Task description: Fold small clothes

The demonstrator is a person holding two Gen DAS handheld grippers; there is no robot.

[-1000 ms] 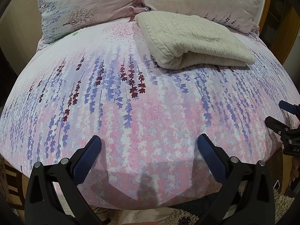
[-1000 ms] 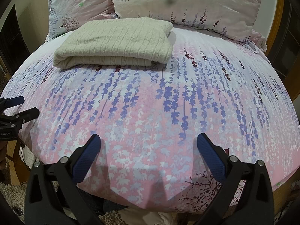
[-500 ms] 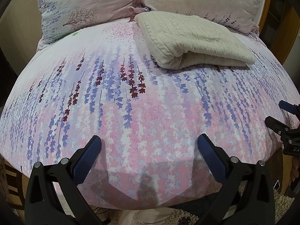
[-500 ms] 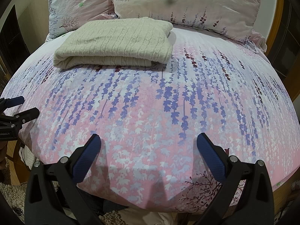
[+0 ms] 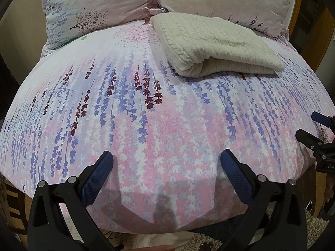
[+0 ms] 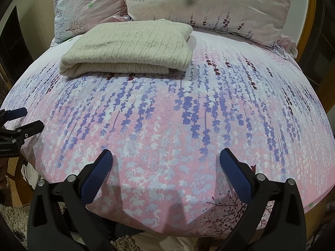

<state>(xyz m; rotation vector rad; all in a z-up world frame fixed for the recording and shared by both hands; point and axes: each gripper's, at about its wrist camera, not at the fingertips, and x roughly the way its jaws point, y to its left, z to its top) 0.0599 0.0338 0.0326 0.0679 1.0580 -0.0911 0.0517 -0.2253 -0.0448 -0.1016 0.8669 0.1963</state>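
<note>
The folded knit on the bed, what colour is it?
Cream, with a ribbed cable texture; the folded knit shows best in the right wrist view.

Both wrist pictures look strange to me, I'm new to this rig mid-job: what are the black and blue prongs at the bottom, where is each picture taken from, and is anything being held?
There is no robot arm here: a person holds a pair of tongs in each hand, and a wide-angle camera on each looks forward along its two fingers. The black prongs with blue pads are those fingers. One picture looks past the left tongs, the other past the right tongs. Each pair also shows at the edge of the other's picture.

Both stand open over the near edge of a bed with a pink and purple flowered cover. Nothing is held. Farther back lies a cream knit sweater, already folded, and behind it two pillows in matching fabric. The bulging look comes only from the lens.
</note>
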